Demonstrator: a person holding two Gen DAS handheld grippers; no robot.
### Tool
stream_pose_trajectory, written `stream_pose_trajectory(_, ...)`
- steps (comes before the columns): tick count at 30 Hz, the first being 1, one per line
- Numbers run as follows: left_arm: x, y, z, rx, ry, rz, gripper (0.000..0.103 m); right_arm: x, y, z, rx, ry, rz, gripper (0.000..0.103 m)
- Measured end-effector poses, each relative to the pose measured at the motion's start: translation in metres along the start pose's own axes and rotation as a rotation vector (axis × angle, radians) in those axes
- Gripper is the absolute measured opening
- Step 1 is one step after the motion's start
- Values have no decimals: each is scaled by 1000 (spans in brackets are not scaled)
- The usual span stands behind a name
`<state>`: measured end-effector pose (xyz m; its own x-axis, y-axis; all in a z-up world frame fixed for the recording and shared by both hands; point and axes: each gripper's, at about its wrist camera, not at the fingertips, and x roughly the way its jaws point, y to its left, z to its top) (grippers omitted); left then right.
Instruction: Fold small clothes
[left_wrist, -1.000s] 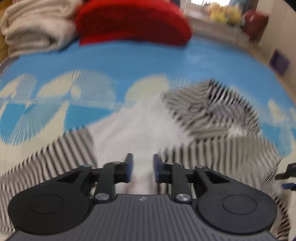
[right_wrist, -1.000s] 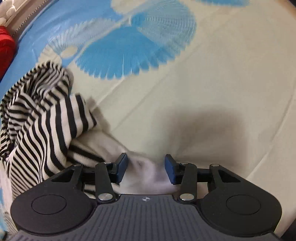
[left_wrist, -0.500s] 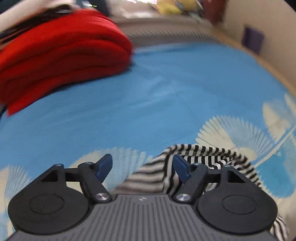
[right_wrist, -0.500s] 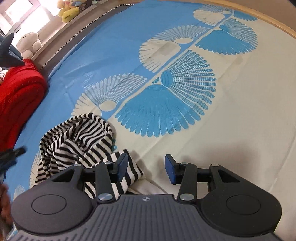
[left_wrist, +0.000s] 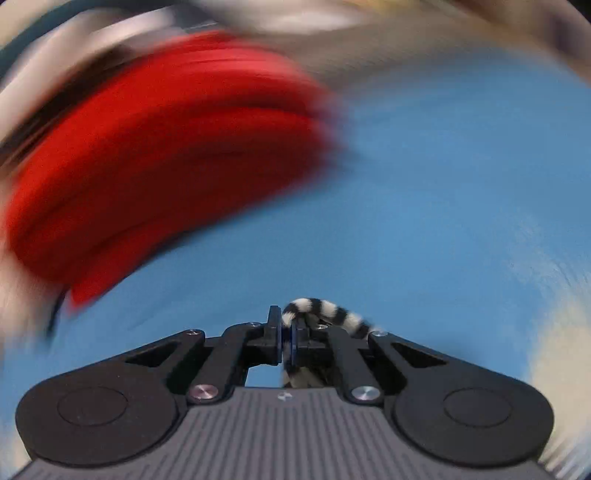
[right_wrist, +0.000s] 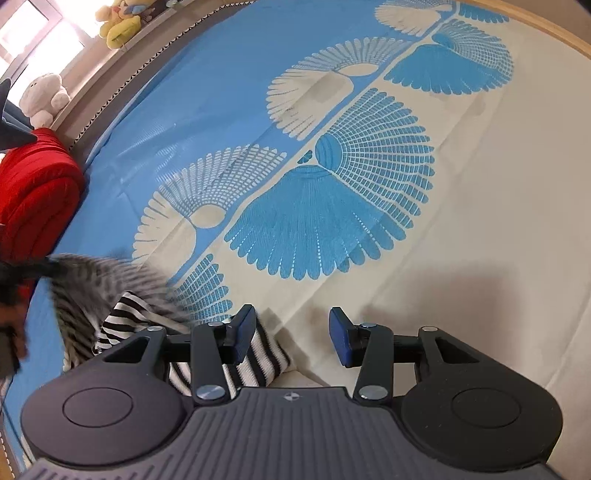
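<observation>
Far left, a red blanket (right_wrist: 35, 192). Near left on the bed (right_wrist: 480, 229), the striped garment (right_wrist: 258, 354): the left gripper (left_wrist: 286, 338) has just closed and clamps its edge, the cloth between the jaws. The right gripper (right_wrist: 291, 334) hangs parted, empty, beside the garment. Good practice, as a judgement: lift the pinched edge slowly and square before folding

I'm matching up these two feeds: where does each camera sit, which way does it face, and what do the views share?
Left wrist: on the left tool, facing low across the blue bedsheet toward the red folded blanket; its closed fingers pinch the striped garment.
Right wrist: on the right tool, angled down at the fan-patterned sheet; fingers open, garment beside its left finger.
Shared: sheet, blanket, garment.
</observation>
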<state>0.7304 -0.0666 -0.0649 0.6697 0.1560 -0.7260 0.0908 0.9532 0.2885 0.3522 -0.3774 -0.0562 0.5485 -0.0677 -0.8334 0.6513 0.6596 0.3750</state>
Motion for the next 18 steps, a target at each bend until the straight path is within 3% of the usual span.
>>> stream_pose_trajectory(1,3,17,0,-36,33,-65,11,-1,2,-1,-6,-3,5,46)
stream_pose_trajectory(2,7,19,-3,15,94,-136,26,-1,3,-2,-13,-4,8,46)
stream_pose_trajectory(3,7,17,-10,104,137,-162,31,-1,3,-2,-18,-1,10,46)
stream_pose_trajectory(5,-13,9,-27,242,72,-28,38,1,2,-3,-16,17,15,46)
stream_pose_trajectory(6,-24,7,-33,247,38,-6,47,2,1,-3,-10,24,15,46)
stream_pose_trajectory(8,-48,5,-47,175,24,-110,50,3,-2,-3,1,33,14,46)
stream_pose_trajectory(12,-62,-36,-55,24,148,-421,59,4,-4,-6,11,52,19,46)
stream_pose_trajectory(14,-55,-75,-67,19,278,-531,59,4,-4,-7,9,56,22,46)
stream_pose_trajectory(16,-50,-118,-82,92,372,-598,59,4,-4,-7,12,60,23,46)
stream_pose_trajectory(17,-49,-131,-90,147,389,-578,57,4,-4,-6,15,61,23,46)
stream_pose_trajectory(18,-48,-149,-101,221,421,-517,40,4,-5,-6,19,62,25,46)
